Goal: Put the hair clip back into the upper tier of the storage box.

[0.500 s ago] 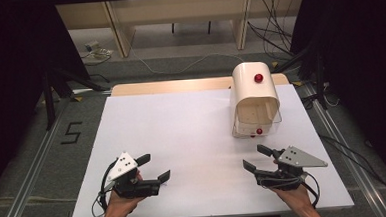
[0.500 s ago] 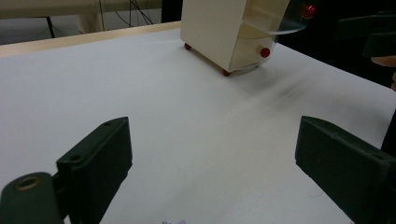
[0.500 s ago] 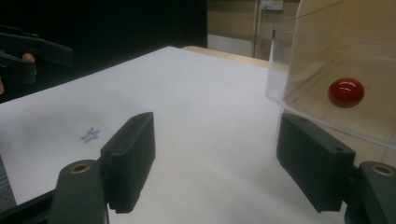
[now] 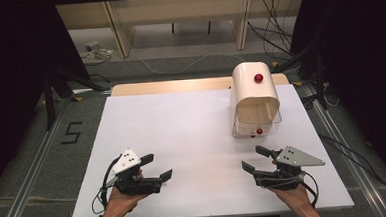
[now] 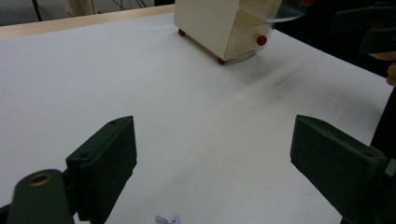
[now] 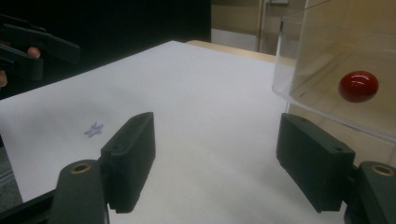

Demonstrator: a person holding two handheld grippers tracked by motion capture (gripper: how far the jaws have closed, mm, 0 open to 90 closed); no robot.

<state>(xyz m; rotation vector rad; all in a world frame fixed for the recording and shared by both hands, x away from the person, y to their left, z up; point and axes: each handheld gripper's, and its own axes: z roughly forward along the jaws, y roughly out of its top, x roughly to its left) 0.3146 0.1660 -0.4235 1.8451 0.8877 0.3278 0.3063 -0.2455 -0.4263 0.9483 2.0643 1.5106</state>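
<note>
cream box [image 4: 254, 98] with clear flap (red knobs), inside looks bare, left tongs [image 4: 156, 166] and right tongs [image 4: 252, 158] spread

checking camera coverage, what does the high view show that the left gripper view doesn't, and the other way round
High view alone: the top of the cream box with its upper red knob, the floor cables, the floor mark shaped like a 5, and both hands holding tools.

Left gripper view alone: the box's small red feet, and a faint purple mark on the sheet between the left tool's open jaws.

Both: the white sheet, the box's clear flap and its lower red knob.
</note>
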